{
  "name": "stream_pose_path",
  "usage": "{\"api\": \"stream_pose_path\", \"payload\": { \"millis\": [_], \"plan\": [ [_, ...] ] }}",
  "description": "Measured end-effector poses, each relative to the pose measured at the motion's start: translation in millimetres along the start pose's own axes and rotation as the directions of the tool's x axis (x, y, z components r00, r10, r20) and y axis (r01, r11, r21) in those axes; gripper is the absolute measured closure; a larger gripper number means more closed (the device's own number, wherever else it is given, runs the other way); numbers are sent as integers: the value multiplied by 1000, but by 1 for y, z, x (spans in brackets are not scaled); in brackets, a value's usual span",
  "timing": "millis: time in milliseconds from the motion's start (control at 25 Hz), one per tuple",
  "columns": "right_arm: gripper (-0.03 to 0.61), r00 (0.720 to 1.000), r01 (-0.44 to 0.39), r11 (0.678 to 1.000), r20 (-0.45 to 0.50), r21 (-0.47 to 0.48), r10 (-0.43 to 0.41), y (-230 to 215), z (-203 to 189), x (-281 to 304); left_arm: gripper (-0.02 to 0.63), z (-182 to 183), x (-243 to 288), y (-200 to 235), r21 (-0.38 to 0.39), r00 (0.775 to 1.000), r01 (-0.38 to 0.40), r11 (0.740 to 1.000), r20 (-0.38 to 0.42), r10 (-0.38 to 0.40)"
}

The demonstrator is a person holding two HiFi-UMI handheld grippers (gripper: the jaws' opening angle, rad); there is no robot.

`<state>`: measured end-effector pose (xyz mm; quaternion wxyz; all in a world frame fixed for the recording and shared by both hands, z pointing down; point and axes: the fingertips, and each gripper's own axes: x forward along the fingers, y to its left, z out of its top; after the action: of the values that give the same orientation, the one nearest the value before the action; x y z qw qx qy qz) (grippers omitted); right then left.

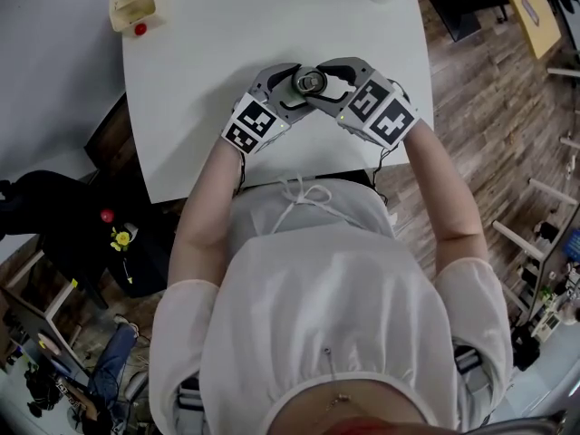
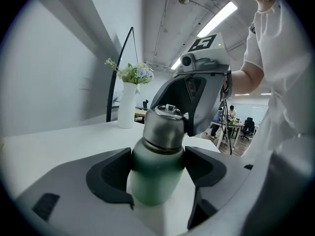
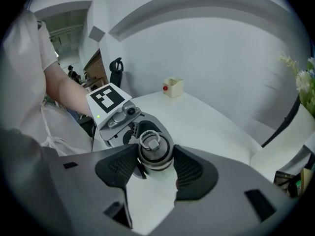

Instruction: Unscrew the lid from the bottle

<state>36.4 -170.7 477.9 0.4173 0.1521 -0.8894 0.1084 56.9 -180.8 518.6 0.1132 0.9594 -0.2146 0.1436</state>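
A bottle with a frosted green body (image 2: pixel 155 178) and a steel lid (image 2: pixel 165 128) stands upright on the white table (image 1: pixel 208 80), near the front edge. My left gripper (image 2: pixel 157 173) is shut on the green body, its dark pads pressing both sides below the lid. From the other side and steeply above, my right gripper (image 3: pixel 155 162) is shut on the lid (image 3: pixel 154 150), whose top ring faces the camera. In the head view both grippers meet round the bottle (image 1: pixel 310 82), the left gripper (image 1: pixel 295 87) from the left and the right gripper (image 1: pixel 329 84) from the right.
A small cream box (image 1: pixel 134 5) with a red ball sits at the table's far left corner. A white vase (image 2: pixel 127 104) with flowers stands at the far edge. Wooden floor and office furniture lie to the right of the table.
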Motion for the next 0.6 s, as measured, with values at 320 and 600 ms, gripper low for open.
{"api": "stream_pose_path", "payload": {
  "millis": [320,600],
  "plan": [
    [337,986,-130,966,-130,-223,103,4,-3,1,255,-2,-1,-1,-9,1000,16,1000,-14,-16],
    [337,947,-286,866,-256,-411,191,6,-5,2,254,-1,1,0,-14,1000,31,999,-1,-31]
  ]
}}
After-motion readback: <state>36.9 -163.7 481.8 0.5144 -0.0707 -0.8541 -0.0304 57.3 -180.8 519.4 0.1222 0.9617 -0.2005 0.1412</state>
